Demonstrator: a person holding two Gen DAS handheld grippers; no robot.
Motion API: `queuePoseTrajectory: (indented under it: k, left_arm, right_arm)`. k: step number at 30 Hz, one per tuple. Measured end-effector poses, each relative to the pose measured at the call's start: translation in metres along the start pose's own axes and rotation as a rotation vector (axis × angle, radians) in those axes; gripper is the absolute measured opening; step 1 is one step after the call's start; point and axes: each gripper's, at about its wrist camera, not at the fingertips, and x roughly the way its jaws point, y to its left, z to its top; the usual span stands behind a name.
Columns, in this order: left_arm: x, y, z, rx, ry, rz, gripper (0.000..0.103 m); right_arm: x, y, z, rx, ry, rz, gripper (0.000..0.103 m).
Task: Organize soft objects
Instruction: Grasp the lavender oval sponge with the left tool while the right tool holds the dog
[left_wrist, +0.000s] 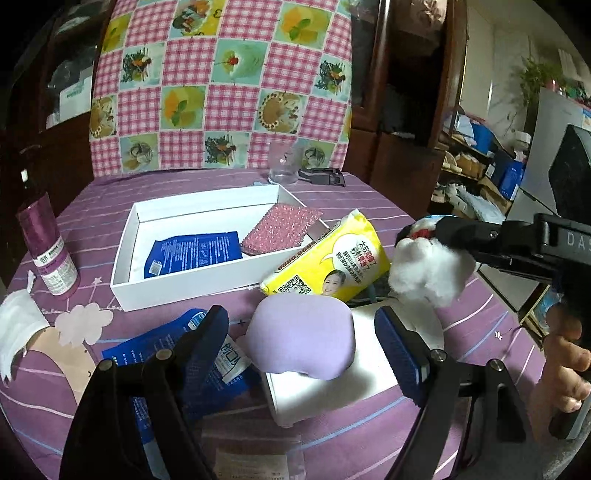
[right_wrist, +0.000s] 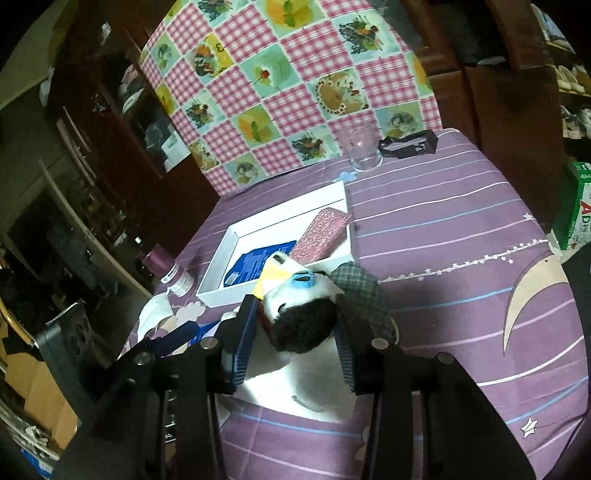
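My left gripper (left_wrist: 301, 321) stands open around a lilac soft pad (left_wrist: 303, 343), which lies on a white sheet (left_wrist: 332, 391); neither finger touches the pad. My right gripper (right_wrist: 295, 314) is shut on a black-and-white plush toy (right_wrist: 306, 317) with a blue nose, lifted above the table. In the left wrist view the same toy (left_wrist: 428, 273) hangs at the right in the right gripper (left_wrist: 436, 251). A white open box (left_wrist: 122, 280) holds a blue packet (left_wrist: 192, 254), and a pink glitter sponge (left_wrist: 280, 229) leans on its rim. A yellow tissue pack (left_wrist: 332, 266) lies beside the box.
A second blue packet (left_wrist: 229, 373) lies under my left finger. A purple bottle (left_wrist: 48, 251) and a white tissue (left_wrist: 18, 328) are at the left, a glass (left_wrist: 284, 166) and a black clip (left_wrist: 325, 175) at the back. A grey checked cloth (right_wrist: 358, 291) lies under the toy.
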Motion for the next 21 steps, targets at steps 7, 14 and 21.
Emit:
queuePoseTrajectory:
  k: [7,14,21]
  left_arm:
    - [0.01,-0.006,0.001,0.049,0.031,-0.008,0.079]
    - [0.015,-0.01,-0.001,0.091,0.053,0.031,0.062]
    - [0.013,-0.004,0.0,0.055,0.057,-0.004,0.057]
  right_arm:
    - [0.0,0.0,0.0,-0.004,0.004,-0.004,0.042]
    - [0.002,0.0,0.0,-0.003,0.009,0.001,0.042]
    - [0.003,0.001,-0.003,-0.01,0.01,0.007,0.042]
